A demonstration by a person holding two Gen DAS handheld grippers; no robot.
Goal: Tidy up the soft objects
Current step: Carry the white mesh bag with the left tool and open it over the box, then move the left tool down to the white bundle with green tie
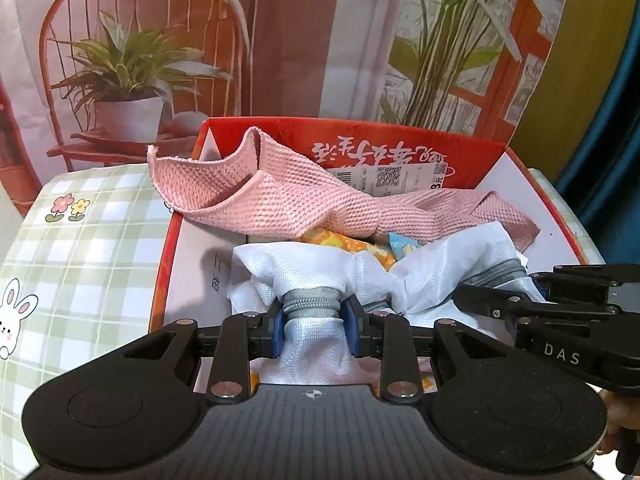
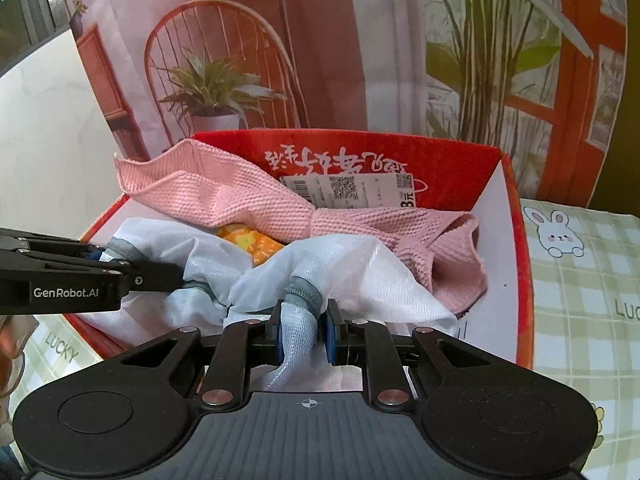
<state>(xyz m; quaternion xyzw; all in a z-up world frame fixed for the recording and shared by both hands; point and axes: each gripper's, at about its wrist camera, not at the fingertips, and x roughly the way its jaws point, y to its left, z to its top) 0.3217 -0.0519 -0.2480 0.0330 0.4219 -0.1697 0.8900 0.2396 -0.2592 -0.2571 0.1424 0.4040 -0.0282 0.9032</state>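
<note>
Two grippers worked over one red box (image 1: 400,136) at the frame's centre. The left gripper (image 1: 311,330) was clamped narrowly on a bunched fold of one white mesh bag (image 1: 320,264) with grey zipper trim; the right gripper (image 2: 304,332) pinched another fold of the same bag, which lay inside the box's near half. One pink waffle cloth (image 1: 280,200) draped across the box behind it. One orange patterned item (image 2: 256,242) peeked out between them, mostly buried and hard to identify. The bag's lower part vanished behind the gripper bodies. A green checked cloth (image 1: 92,240) covered the table.
</note>
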